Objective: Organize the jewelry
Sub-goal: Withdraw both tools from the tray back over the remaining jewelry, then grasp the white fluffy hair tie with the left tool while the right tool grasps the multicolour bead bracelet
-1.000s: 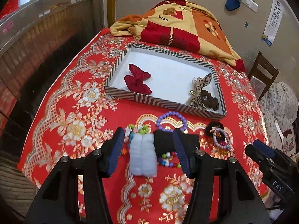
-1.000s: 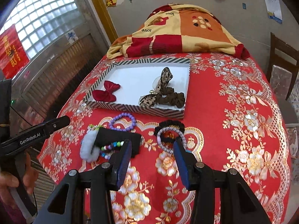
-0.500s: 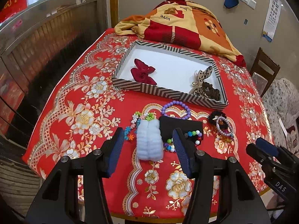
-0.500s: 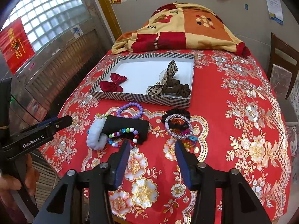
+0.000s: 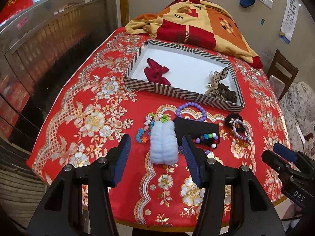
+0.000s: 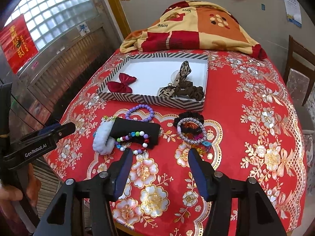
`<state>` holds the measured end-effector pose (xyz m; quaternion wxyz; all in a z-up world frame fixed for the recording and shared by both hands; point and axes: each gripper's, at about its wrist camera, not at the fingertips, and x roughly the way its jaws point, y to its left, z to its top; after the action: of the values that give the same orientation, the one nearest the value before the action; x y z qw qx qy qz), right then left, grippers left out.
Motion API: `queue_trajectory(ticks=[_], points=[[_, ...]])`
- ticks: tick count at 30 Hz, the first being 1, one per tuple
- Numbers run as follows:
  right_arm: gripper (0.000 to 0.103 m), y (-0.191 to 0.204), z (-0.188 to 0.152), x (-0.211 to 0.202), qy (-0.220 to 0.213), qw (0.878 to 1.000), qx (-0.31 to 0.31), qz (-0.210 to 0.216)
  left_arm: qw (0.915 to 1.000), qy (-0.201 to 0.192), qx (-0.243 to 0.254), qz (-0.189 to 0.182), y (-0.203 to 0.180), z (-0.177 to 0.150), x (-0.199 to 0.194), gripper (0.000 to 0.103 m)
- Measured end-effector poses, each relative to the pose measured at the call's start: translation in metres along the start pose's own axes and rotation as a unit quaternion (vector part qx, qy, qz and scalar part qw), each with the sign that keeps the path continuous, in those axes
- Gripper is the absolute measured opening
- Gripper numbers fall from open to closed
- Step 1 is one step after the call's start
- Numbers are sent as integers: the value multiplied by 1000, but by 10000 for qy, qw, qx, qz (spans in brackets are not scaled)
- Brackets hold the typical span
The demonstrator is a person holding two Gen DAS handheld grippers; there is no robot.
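A striped box [image 5: 177, 92] [image 6: 149, 100] holds a red bow [image 5: 156, 74] [image 6: 121, 83] and leopard and brown scrunchies [image 5: 220, 88] [image 6: 183, 88]. In front of it lie a black roll [image 5: 196, 130] [image 6: 135, 130], a pale blue fluffy scrunchie [image 5: 163, 143] [image 6: 103, 139], a purple bead bracelet [image 5: 190, 108] [image 6: 139, 111], a multicolour bead bracelet [image 6: 133, 140] and a heap of hair ties [image 5: 238, 126] [image 6: 190, 127]. My left gripper [image 5: 156, 147] is open, near the fluffy scrunchie. My right gripper [image 6: 159, 159] is open and empty, short of the bracelets.
A folded red and yellow blanket [image 5: 193, 21] [image 6: 193, 27] lies behind the box. A wooden chair [image 6: 299, 66] stands to the right. A metal grille [image 5: 49, 45] runs along the left. The round table's near edge [image 5: 177, 224] is just below my grippers.
Both grippers have drawn back and up from the table, so the jewelry looks smaller and farther. Both stay open. Nothing on the table has moved.
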<state>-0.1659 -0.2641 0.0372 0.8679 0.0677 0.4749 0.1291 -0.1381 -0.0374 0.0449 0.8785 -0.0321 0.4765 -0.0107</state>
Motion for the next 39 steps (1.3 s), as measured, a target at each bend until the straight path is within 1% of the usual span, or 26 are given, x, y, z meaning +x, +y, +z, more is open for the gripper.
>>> queue_trajectory(ticks=[7, 11, 13, 17, 19, 22, 24, 27, 29, 34, 37, 39], points=[[56, -5, 2, 0, 21, 10000, 7, -66, 10000, -14, 9, 22, 0, 0, 3, 54], [56, -9, 1, 1, 41, 9999, 19, -94, 10000, 44, -7, -1, 1, -1, 6, 54], [56, -12, 0, 3, 75, 9999, 26, -146, 9999, 101, -73, -73, 4, -1, 7, 54], [56, -18, -2, 8, 144, 9997, 97, -150, 9977, 383, -379, -412, 20, -1, 14, 54], [56, -22, -4, 12, 179, 9996, 157, -148, 9971, 448, -437, -443, 27, -1, 17, 54], [56, -22, -5, 18, 259, 9995, 173, -24, 9953, 588, -540, -541, 38, -4, 23, 54], [56, -17, -6, 26, 280, 9995, 88, 154, 9933, 739, -611, -641, 44, -6, 30, 54], [55, -4, -5, 41, 351, 9988, -86, 336, 9915, 875, -668, -689, 47, -9, 37, 54], [50, 7, -2, 53, 382, 9981, -270, 400, 9899, 958, -653, -811, 45, -11, 41, 54], [45, 26, 9, 83, 473, 9957, -706, 375, 9840, 1240, -614, -1122, 36, -11, 58, 54], [43, 30, 14, 98, 561, 9940, -878, 346, 9820, 1303, -614, -1223, 31, -9, 67, 65], [41, 33, 15, 107, 623, 9922, -1038, 305, 9801, 1350, -627, -1315, 28, -7, 74, 65]])
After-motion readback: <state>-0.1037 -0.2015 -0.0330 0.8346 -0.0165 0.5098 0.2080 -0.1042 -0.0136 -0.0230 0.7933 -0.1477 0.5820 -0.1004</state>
